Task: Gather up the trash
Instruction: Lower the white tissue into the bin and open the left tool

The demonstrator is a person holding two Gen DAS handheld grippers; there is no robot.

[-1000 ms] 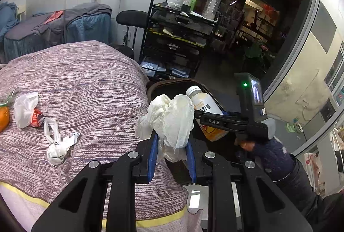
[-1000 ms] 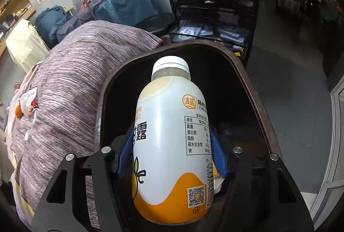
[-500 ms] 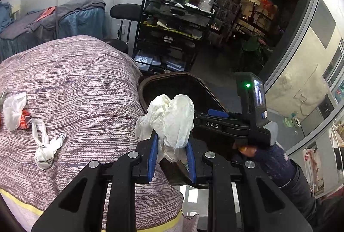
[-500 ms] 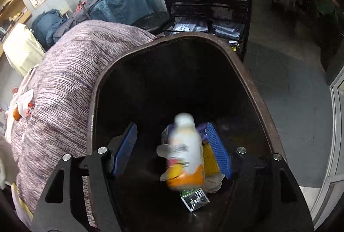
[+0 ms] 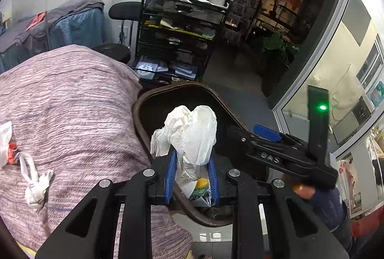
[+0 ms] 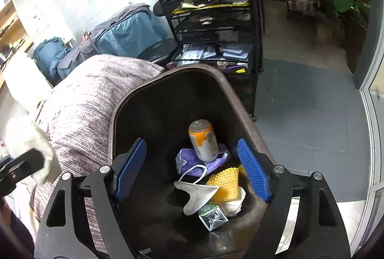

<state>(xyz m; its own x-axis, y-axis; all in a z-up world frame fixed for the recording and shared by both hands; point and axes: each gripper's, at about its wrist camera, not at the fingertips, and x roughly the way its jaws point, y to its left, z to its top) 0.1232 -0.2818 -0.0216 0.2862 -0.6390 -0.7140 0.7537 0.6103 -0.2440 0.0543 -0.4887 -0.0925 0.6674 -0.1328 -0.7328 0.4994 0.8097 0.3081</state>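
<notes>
My left gripper is shut on a crumpled white tissue and holds it over the near rim of the dark brown trash bin. My right gripper hangs over the same bin, its jaws opening with nothing between them. The white and orange bottle lies inside the bin on a purple bag, beside a white mask, a yellow foam net and a small carton. The right gripper also shows from the side in the left wrist view.
A bed with a purple striped cover lies left of the bin, with a knotted white wrapper and a white bag on it. A black wire rack with bottles stands behind. Glass door at right.
The right gripper opened and let go of the bottle, which dropped into the bin. The left gripper carried the tissue to the right, over the bin's rim.
</notes>
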